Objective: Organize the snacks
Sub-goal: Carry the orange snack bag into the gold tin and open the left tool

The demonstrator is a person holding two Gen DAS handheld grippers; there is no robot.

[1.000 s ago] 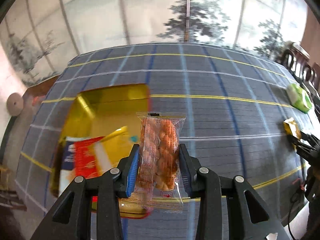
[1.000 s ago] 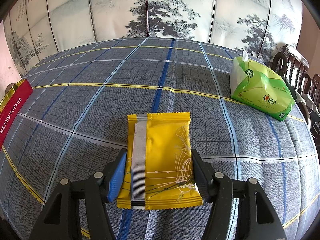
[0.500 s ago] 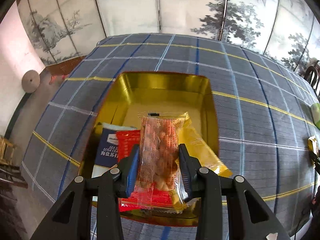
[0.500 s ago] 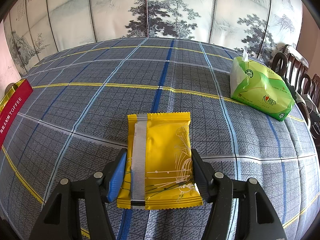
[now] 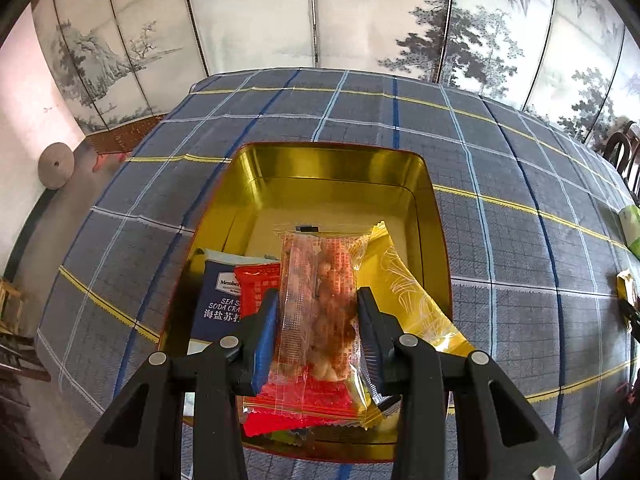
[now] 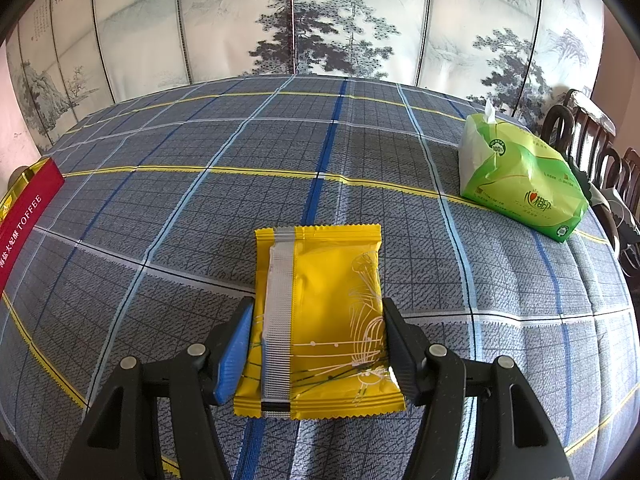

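Note:
A clear packet of nut snack hangs above the gold tin, with my left gripper shut on it. Inside the tin lie a dark blue soda cracker packet, a red packet and a yellow packet. In the right wrist view my right gripper is shut on a yellow snack packet, held over the checked tablecloth. The tin's red side with "TOFFEE" on it shows at the far left edge there.
A green tissue pack lies at the table's right side, near dark wooden chairs. The blue-grey checked cloth covers the whole table. A painted folding screen stands behind it.
My left gripper has carried the nut packet leftward from beside the tin to over its middle, and the tin now fills the view. The right gripper and its yellow packet have not moved.

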